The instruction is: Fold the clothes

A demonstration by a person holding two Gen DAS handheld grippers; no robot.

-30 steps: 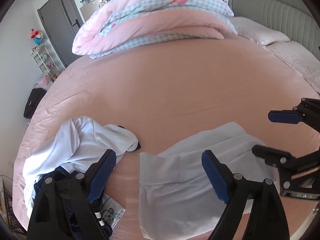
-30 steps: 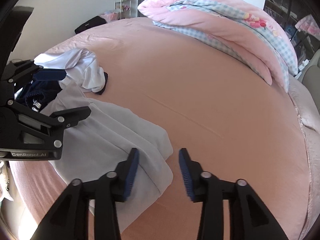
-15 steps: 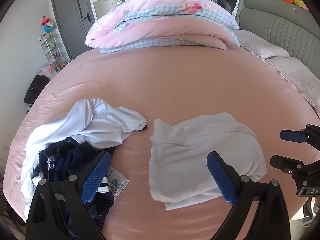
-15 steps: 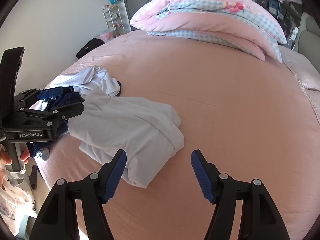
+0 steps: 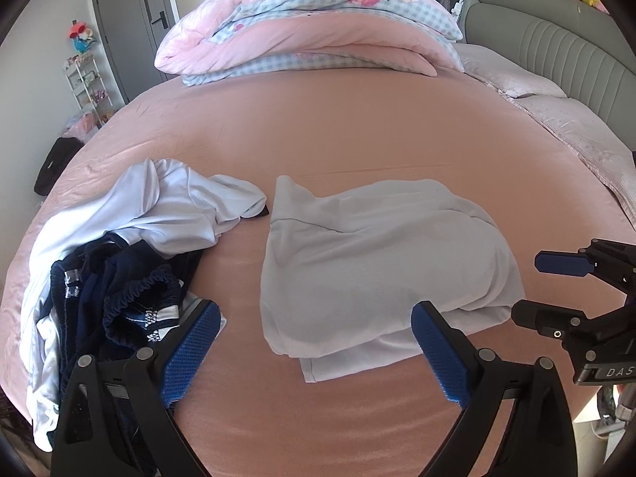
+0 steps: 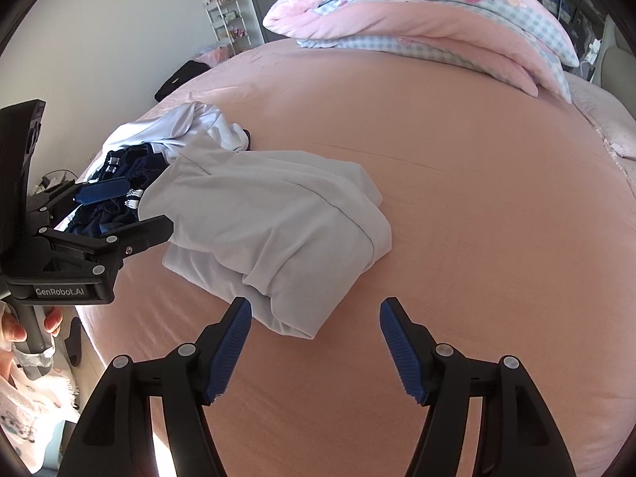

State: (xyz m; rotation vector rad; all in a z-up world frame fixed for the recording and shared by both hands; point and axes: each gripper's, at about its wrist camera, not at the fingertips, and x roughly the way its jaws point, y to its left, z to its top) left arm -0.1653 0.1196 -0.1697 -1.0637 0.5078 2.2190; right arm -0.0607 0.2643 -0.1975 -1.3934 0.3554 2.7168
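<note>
- Bed (image 5: 357, 127) with pink sheet carries all the clothes; folded white garment (image 5: 381, 254) lies near the front edge, roughly centred, in stacked layers with one lower layer sticking out at the front.
- Just to its left: a heap of unfolded clothes (image 5: 119, 246); a crumpled white shirt (image 5: 167, 206) on top and behind, dark navy pieces (image 5: 131, 290) with white trim in front; the heap reaches the bed's left edge; a narrow strip of bare sheet separates the heap from the folded garment in the left wrist view.
- Count: one folded garment; one loose heap, number of pieces in it cannot be told; two grippers.
- Left gripper (image 5: 314, 346): fingers wide apart, nothing between them but sheet and the front of the folded garment below; no contact seen; its left finger overlaps the navy pieces in view.
- Right gripper (image 6: 316, 342): fingers apart, empty; left fingertip close over the garment's near corner, contact cannot be told; right finger over bare sheet.
- Each gripper shows at the side of the other's view; a hand (image 6: 16, 330) grips the left gripper's handle.
- Far side: folded pink and blue-check duvet (image 5: 310, 28); grey padded headboard (image 5: 556, 51) at right with pillows (image 5: 516, 79) below it.
- Open room: broad bare sheet behind and to the right of the folded garment; a band of bare sheet in front up to the bed's edge; left side blocked by the heap.
- Beyond the bed at left: white wire shelf (image 5: 87, 87), grey door (image 5: 127, 28), black bag (image 5: 51, 163).
</note>
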